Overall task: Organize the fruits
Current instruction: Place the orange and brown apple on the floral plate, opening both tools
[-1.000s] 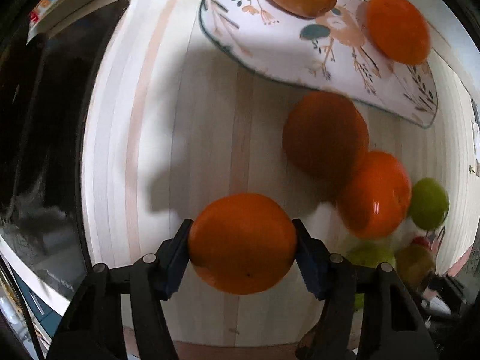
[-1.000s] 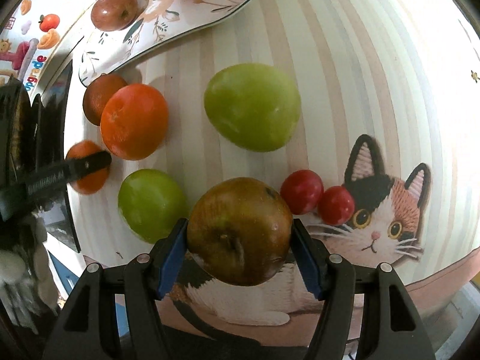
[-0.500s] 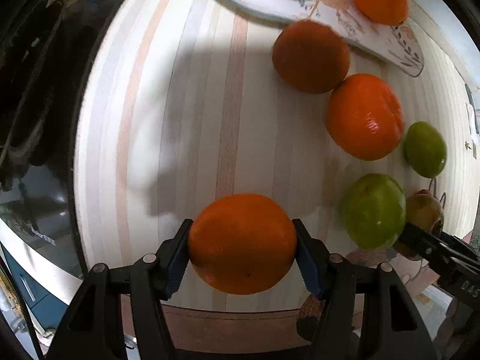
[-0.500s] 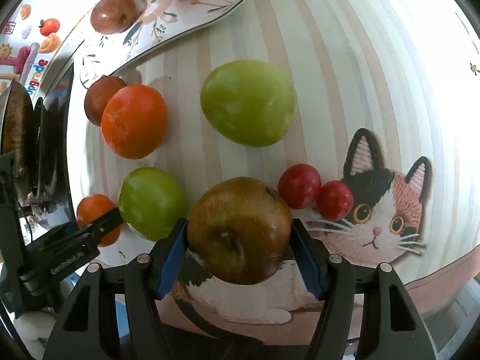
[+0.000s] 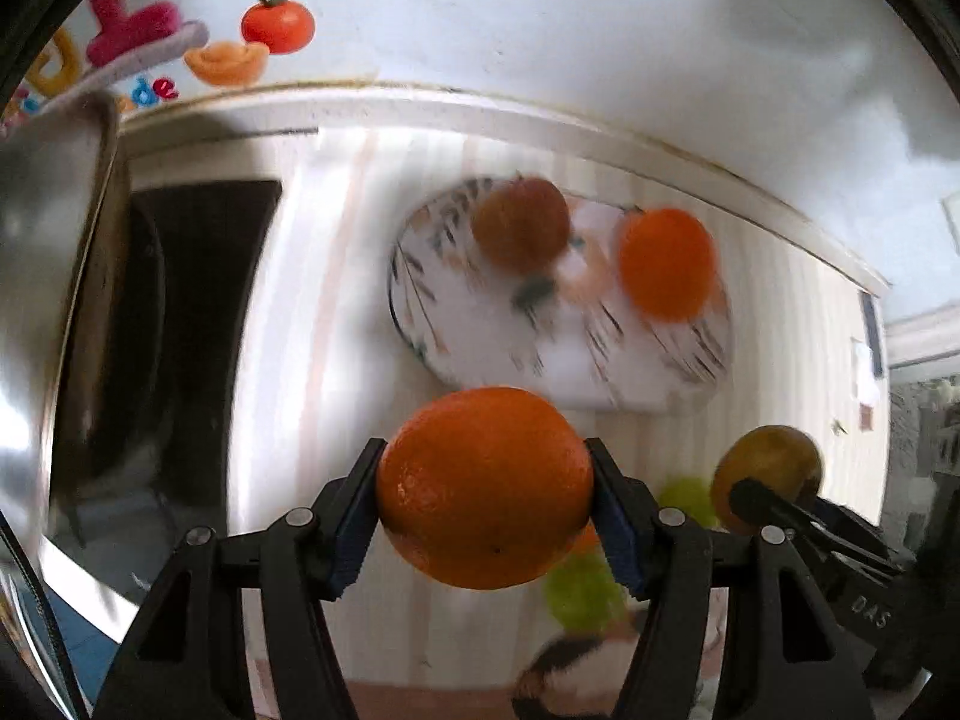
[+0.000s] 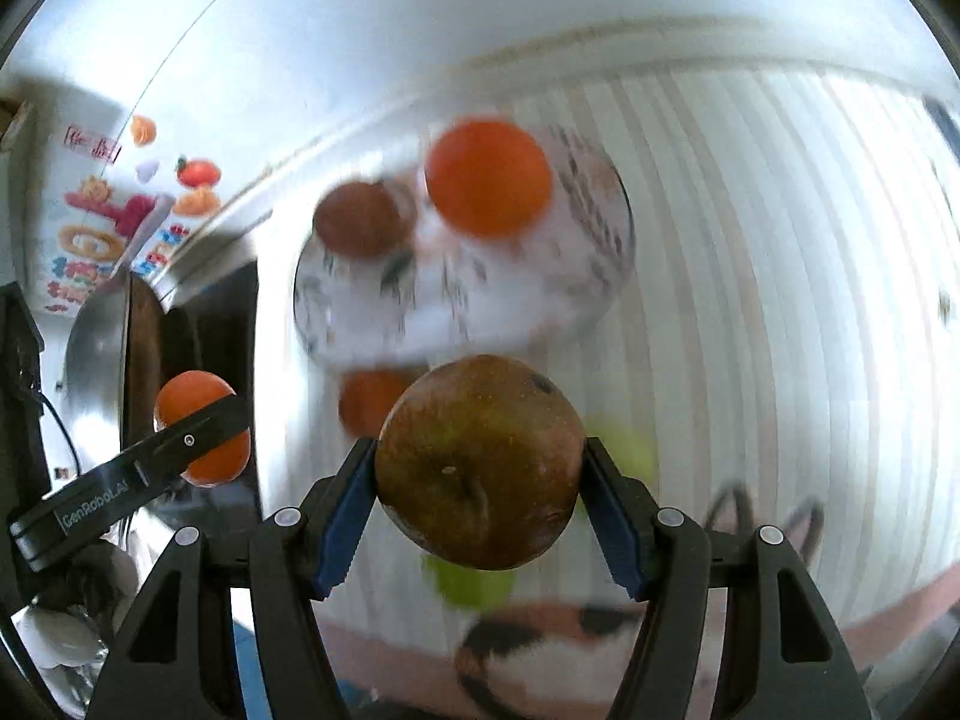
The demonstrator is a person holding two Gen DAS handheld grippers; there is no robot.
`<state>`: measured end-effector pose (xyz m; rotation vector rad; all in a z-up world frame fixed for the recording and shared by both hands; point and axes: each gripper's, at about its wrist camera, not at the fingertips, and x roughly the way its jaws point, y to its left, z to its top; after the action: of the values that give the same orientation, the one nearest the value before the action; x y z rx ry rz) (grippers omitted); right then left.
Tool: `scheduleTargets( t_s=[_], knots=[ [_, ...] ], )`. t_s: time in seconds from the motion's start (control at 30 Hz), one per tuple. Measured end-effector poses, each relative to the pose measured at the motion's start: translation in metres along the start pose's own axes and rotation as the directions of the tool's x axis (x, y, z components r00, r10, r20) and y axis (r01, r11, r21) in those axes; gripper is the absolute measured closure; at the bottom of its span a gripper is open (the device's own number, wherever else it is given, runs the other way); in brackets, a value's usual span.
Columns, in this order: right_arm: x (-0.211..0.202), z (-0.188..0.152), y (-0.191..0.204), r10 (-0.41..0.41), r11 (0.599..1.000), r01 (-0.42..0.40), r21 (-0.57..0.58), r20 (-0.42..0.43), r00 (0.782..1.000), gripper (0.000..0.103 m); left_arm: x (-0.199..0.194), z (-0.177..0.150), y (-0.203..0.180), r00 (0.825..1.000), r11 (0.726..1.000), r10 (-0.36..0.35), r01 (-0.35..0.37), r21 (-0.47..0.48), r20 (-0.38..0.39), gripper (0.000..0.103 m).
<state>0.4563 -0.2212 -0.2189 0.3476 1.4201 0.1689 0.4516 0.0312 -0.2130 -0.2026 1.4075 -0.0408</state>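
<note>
My left gripper (image 5: 485, 519) is shut on an orange (image 5: 485, 486) and holds it above the striped mat. My right gripper (image 6: 480, 495) is shut on a brownish apple (image 6: 480, 462), also raised. A floral plate (image 5: 540, 354) lies ahead with a reddish-brown apple (image 5: 521, 231) and an orange (image 5: 666, 264) on it; it also shows in the right wrist view (image 6: 468, 312). The right gripper with its apple (image 5: 768, 480) shows at the right of the left wrist view. The left gripper with its orange (image 6: 204, 426) shows at the left of the right wrist view. Both views are blurred.
Green fruits (image 5: 579, 591) and an orange fruit (image 6: 372, 402) lie on the mat below the grippers. A black stove top (image 5: 180, 330) with a steel pot (image 5: 54, 228) is on the left. A white wall with stickers (image 5: 276, 24) rises behind the plate.
Both grippers have lifted and tilted up with their fruits. The plate now sits ahead in the middle of both views, and the wall has come into sight.
</note>
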Motion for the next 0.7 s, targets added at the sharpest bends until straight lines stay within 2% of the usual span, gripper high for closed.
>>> scheduleTargets(
  t_s=[0.17,0.27,0.57,0.7],
  knots=[
    [0.029,0.043,0.001,-0.078,0.997,0.078,-0.003,-0.003,0.997,0.034,0.035,0.042,-0.001,0.995,0.999,0.050,-0.050,0.011,-0.080,0.042],
    [0.046,0.062,-0.004,-0.122,0.993,0.122,0.000,-0.025,0.992,0.034,0.055,0.053,0.004,0.988,0.997,0.077,-0.076,0.013,-0.131,0.042],
    [0.066,0.074,-0.018,-0.149,0.989,0.149,-0.011,-0.013,0.989,0.034,0.093,0.061,-0.001,0.972,0.992,0.126,-0.118,0.050,-0.199,0.041],
    [0.079,0.072,-0.024,-0.144,0.990,0.144,-0.017,-0.039,0.989,0.034,0.096,0.059,-0.003,0.973,0.989,0.146,-0.136,0.062,-0.181,0.041]
  ],
)
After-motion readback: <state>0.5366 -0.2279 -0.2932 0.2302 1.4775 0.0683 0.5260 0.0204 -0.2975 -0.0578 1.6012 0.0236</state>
